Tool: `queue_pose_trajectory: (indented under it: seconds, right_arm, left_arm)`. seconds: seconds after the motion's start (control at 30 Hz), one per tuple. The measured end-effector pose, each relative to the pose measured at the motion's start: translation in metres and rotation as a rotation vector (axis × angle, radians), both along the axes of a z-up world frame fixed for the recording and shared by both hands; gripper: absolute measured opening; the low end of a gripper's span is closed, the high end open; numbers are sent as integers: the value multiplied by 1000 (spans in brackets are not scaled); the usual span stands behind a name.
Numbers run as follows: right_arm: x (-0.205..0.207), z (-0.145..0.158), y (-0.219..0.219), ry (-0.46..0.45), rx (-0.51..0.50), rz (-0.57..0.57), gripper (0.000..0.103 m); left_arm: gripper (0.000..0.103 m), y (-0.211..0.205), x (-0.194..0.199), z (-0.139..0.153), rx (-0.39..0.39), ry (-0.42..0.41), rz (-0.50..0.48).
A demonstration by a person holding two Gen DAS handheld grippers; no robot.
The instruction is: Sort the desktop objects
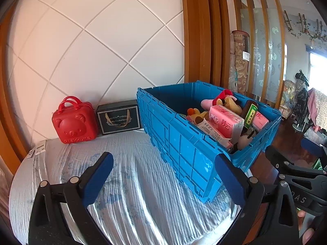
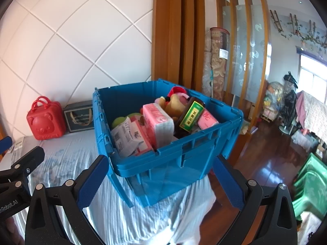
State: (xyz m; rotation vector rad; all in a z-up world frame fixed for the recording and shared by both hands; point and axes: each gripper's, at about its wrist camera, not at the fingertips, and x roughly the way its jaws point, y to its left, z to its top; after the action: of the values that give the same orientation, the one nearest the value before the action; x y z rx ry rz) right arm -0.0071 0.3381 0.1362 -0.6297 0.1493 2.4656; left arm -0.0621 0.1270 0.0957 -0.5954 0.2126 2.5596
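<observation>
"Rilakkuma" on red bear case (image 1: 74, 120); "nRobot.AI" on left tool (image 2: 12, 185).

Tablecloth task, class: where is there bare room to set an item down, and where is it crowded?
Free: the tablecloth between the red bear case, the blue crate and the open left gripper. Crowded: the crate, piled with tissue packs, plush toys and a bottle.

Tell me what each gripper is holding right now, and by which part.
Nothing is held. The left gripper and the right gripper are both open and empty, short of the blue crate, which stands full on the cloth-covered table.
</observation>
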Motion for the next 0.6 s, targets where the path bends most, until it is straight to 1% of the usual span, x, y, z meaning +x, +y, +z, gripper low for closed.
queue_pose_trajectory:
  seconds: [0.27,0.6]
  right_arm:
    - [-2,-1,6,-4,1,-1,103]
    - [-3,-1,14,-3,-9,-6,103]
  left_arm:
    - [101,7,0,-3,-21,0,-11]
    - [101,11,-3,-4,-25,-10,-14]
